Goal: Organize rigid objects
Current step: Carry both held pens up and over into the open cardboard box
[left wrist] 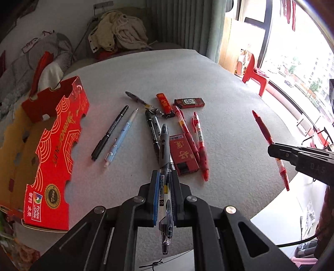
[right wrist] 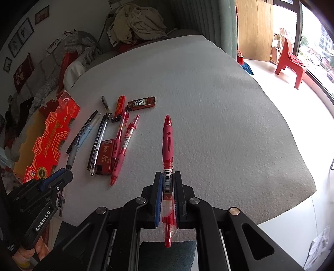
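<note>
My left gripper point(left wrist: 165, 175) is shut on a grey-gripped gel pen point(left wrist: 164, 146) with a clear barrel, held lengthwise above the table. My right gripper point(right wrist: 167, 177) is shut on a red gel pen point(right wrist: 168, 135), also lifted off the cloth. In the left wrist view the right gripper point(left wrist: 277, 151) and its red pen point(left wrist: 264, 127) show at the right. The left gripper point(right wrist: 64, 176) shows at lower left in the right wrist view. On the table lie a black marker point(left wrist: 110, 133), a light blue pen point(left wrist: 121, 137), two red pens point(left wrist: 200, 143), a red lighter point(left wrist: 165, 104) and a flat red box point(left wrist: 181, 152).
An open red cardboard fruit box point(left wrist: 56, 146) stands at the table's left side. The table point(right wrist: 219, 104) has a pale felt cover. A small dark red box point(left wrist: 189, 102) lies behind the pens. Clothes are heaped on a sofa point(right wrist: 137, 18) beyond; a red plastic chair point(right wrist: 290, 62) stands by the window.
</note>
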